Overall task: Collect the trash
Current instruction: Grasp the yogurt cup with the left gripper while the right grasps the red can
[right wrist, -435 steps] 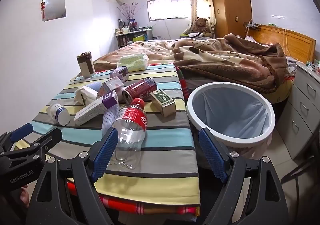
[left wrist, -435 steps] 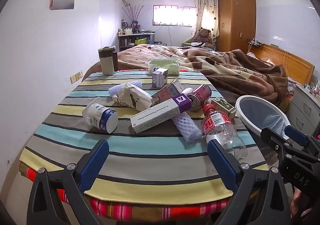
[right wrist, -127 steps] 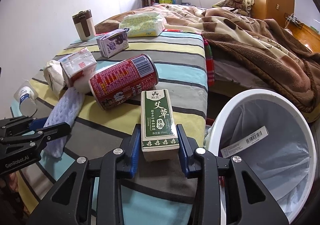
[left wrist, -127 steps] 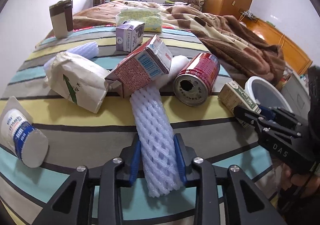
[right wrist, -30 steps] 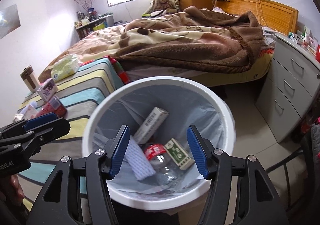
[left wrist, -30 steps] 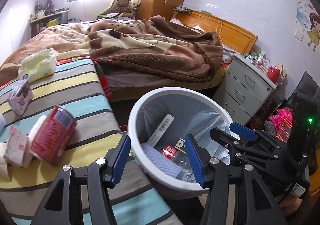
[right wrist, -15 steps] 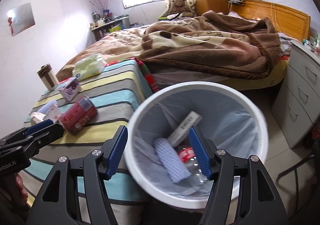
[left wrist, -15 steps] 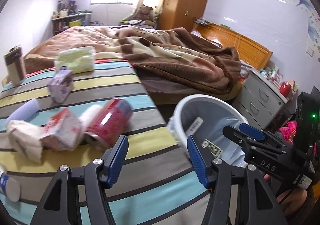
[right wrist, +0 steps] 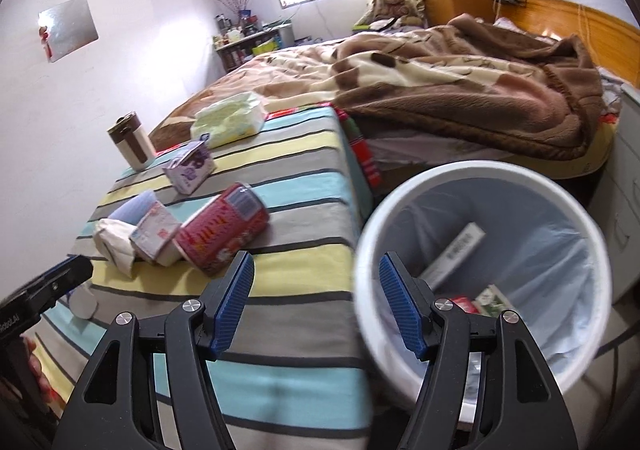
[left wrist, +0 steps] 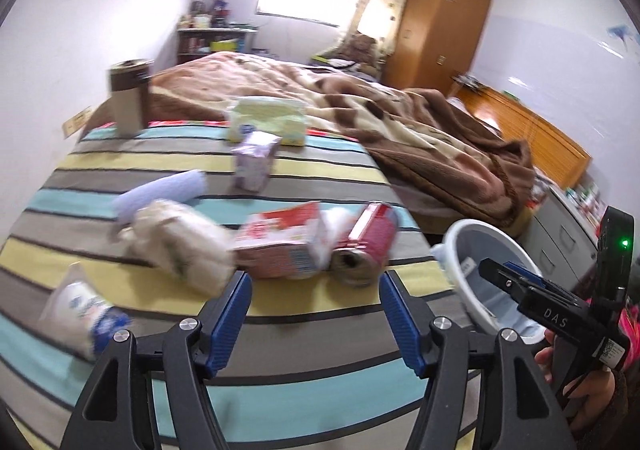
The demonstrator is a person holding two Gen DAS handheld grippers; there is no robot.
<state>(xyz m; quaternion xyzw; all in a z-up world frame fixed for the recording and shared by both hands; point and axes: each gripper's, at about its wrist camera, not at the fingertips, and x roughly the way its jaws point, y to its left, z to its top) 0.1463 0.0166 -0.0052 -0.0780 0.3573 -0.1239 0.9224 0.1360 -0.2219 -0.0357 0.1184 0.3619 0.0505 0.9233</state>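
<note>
On the striped table (left wrist: 320, 378) lie a red can (left wrist: 366, 246), a red-and-white carton (left wrist: 280, 246), a crumpled white bag (left wrist: 180, 246), a foam net sleeve (left wrist: 160, 193), a small purple box (left wrist: 256, 161) and a white bottle (left wrist: 84, 310). My left gripper (left wrist: 315, 282) hovers just short of the can and carton, its jaws opening with nothing between them. My right gripper (right wrist: 316, 262) is open and empty over the table's right edge, between the can (right wrist: 222, 230) and the white bin (right wrist: 480, 177). Inside the bin are a long white box (right wrist: 456, 250) and a green box (right wrist: 492, 300).
A brown-and-white tumbler (left wrist: 128, 101) and a green tissue pack (left wrist: 268, 121) stand at the table's far end. Behind them a brown blanket (left wrist: 420, 137) covers the bed. Grey drawers (left wrist: 560, 234) stand to the right of the bin, beyond it.
Both views have swung left, from over the bin back toward the table. The can, carton and bag now lie ahead of the left gripper, whose jaws stand wider.
</note>
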